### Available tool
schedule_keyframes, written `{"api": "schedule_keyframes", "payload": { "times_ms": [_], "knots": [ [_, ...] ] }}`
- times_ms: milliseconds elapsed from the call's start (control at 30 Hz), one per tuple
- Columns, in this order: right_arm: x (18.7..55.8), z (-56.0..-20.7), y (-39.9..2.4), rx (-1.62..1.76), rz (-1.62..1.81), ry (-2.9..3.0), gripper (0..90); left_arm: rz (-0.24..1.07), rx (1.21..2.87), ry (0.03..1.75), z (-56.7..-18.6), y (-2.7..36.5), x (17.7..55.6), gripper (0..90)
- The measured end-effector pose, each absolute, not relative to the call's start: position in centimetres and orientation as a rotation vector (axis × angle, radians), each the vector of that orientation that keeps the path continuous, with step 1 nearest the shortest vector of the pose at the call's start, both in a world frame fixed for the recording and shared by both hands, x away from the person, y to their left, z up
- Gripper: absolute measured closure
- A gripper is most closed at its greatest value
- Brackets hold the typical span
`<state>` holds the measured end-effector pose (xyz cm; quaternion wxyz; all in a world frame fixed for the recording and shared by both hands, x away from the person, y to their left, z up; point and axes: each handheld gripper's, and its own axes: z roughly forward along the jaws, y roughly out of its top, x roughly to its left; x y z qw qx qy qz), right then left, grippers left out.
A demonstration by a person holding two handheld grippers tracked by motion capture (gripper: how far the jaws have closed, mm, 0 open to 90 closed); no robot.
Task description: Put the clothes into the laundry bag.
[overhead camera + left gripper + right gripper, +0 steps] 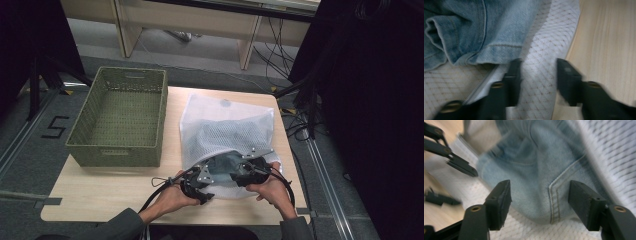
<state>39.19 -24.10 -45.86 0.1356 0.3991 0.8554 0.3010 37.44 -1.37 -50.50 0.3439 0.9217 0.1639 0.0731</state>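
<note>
While both claws gape at the bag's mouth, the jeans lie just ahead.
Left claw (537,75) straddles the mesh bag (225,120) edge unpinched; right claw (540,202), apart, faces the jeans (534,170) nearer.

dim high view; both gripper views soft, probably motion-blurred.

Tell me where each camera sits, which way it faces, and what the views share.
High view: fixed above the person's side, looking forward and down on the table, green basket and white mesh bag; both hands, left gripper and right gripper show.
Left gripper view: rides the left gripper, facing the bag's zipper edge, its open jaws astride the mesh.
Right gripper view: rides the right gripper, facing the denim garment; jaws open.
Shared: bag and denim.
</note>
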Motion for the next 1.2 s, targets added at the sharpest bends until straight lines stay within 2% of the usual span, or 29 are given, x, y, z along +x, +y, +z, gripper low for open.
{"api": "schedule_keyframes", "payload": {
  "times_ms": [100, 167, 433, 533, 567, 667, 733, 867, 1000, 1200],
  "knots": [
    [39.5, -47.0, -23.3, 1.133, 0.953, 2.545, 33.9, 0.173, 2.395, 0.432, -50.5, -1.1, 37.3, 77.7],
    [39.5, -47.5, -22.6, 1.081, 0.918, 2.570, 36.4, 0.165, 2.394, 0.434, -50.5, -0.8, 36.9, 81.6],
    [39.8, -48.8, -20.9, 1.061, 0.786, 2.610, 41.7, 0.140, 2.399, 0.440, -50.5, 0.1, 36.2, 86.2],
    [40.3, -49.5, -20.8, 0.996, 0.779, 2.563, 57.6, 0.141, 2.399, 0.442, -50.5, 0.1, 36.1, 86.3],
    [40.4, -49.2, -20.7, 1.022, 0.762, 2.559, 70.1, 0.139, 2.391, 0.453, -50.5, 0.1, 36.1, 86.2],
    [41.3, -49.2, -20.5, 1.014, 0.679, 2.492, 83.8, 0.095, 2.366, 0.481, -50.6, 0.2, 36.4, 86.2],
    [42.3, -49.2, -20.0, 1.020, 0.622, 2.440, 86.3, 0.083, 2.341, 0.487, -50.7, 0.2, 36.5, 86.3],
    [45.4, -49.3, -19.7, 1.072, 0.600, 2.329, 87.9, 0.124, 2.379, 0.431, -50.6, 0.3, 36.4, 86.3],
    [47.5, -49.8, -20.3, 1.153, 0.652, 2.240, 86.2, 0.116, 2.350, 0.461, -50.7, 0.1, 36.3, 86.3],
    [46.1, -48.1, -21.1, 1.211, 0.753, 2.313, 69.2, 0.117, 2.348, 0.468, -50.7, 0.1, 36.2, 85.2]
  ]
}}
